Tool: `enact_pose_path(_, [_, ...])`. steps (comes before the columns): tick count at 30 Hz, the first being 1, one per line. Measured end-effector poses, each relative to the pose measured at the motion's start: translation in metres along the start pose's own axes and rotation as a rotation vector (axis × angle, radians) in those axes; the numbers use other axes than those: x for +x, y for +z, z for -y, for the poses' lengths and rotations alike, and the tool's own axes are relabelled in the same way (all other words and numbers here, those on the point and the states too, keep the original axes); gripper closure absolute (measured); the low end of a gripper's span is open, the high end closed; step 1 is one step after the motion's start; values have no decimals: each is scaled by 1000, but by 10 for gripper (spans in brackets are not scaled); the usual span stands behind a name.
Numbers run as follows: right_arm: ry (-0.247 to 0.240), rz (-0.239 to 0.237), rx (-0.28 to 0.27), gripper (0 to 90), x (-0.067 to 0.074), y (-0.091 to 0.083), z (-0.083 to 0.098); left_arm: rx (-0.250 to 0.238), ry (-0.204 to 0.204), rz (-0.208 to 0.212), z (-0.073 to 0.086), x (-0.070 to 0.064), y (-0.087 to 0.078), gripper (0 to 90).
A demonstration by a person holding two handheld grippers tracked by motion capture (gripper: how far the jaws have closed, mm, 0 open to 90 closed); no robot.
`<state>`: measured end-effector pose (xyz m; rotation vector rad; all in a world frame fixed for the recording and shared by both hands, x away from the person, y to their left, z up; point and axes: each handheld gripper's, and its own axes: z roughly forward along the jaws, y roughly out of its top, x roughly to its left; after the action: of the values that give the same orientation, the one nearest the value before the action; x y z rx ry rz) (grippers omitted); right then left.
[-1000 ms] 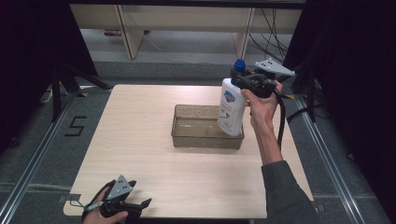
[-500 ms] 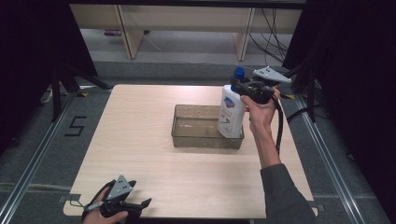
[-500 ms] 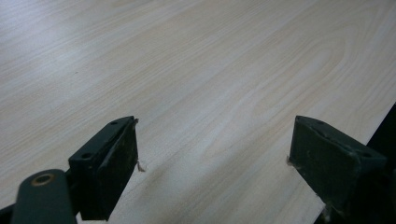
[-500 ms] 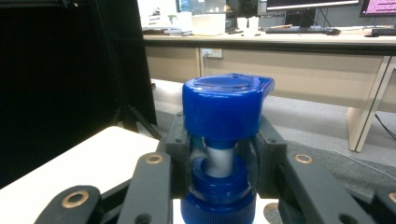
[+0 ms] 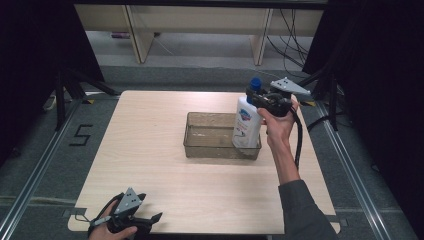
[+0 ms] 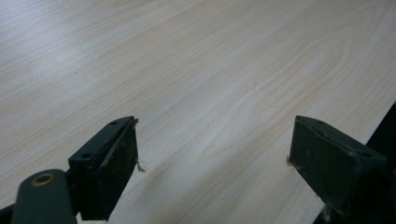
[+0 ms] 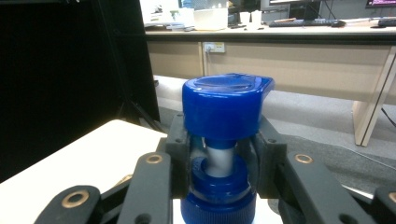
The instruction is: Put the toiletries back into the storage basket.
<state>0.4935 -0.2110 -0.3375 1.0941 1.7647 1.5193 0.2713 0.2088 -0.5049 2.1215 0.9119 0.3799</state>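
A white soap bottle [image 5: 247,125] with a blue pump top [image 5: 255,83] stands upright in the right end of a clear plastic bin [image 5: 210,146] at the middle of the table. My right gripper [image 5: 256,99] is shut on the bottle's neck just under the pump. In the right gripper view the two jaws press the white stem and blue collar below the pump head [image 7: 225,105], with the right gripper [image 7: 219,163] centred on them. My left gripper [image 5: 149,223] rests at the table's front left edge. In the left gripper view the left gripper [image 6: 212,154] is open over bare wood.
The light wooden table [image 5: 145,150] has bare room left of the bin and in front of it. A black cable [image 5: 299,140] hangs from the right gripper. Black stands [image 5: 65,85] and a floor mark "5" [image 5: 81,135] lie off the table's left side.
The right hand has sunk with the bottle, so the bottle sits lower in the bin. The left gripper has stayed where it was.
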Motion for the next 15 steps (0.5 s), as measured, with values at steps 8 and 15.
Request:
enact_pose_path(8, [-4, 2, 2, 657, -1, -3, 11, -21, -18, 8, 0, -2, 1, 149])
enact_pose_path(15, [-6, 2, -19, 653, -1, -13, 16, -13, -4, 4, 0, -2, 0, 149])
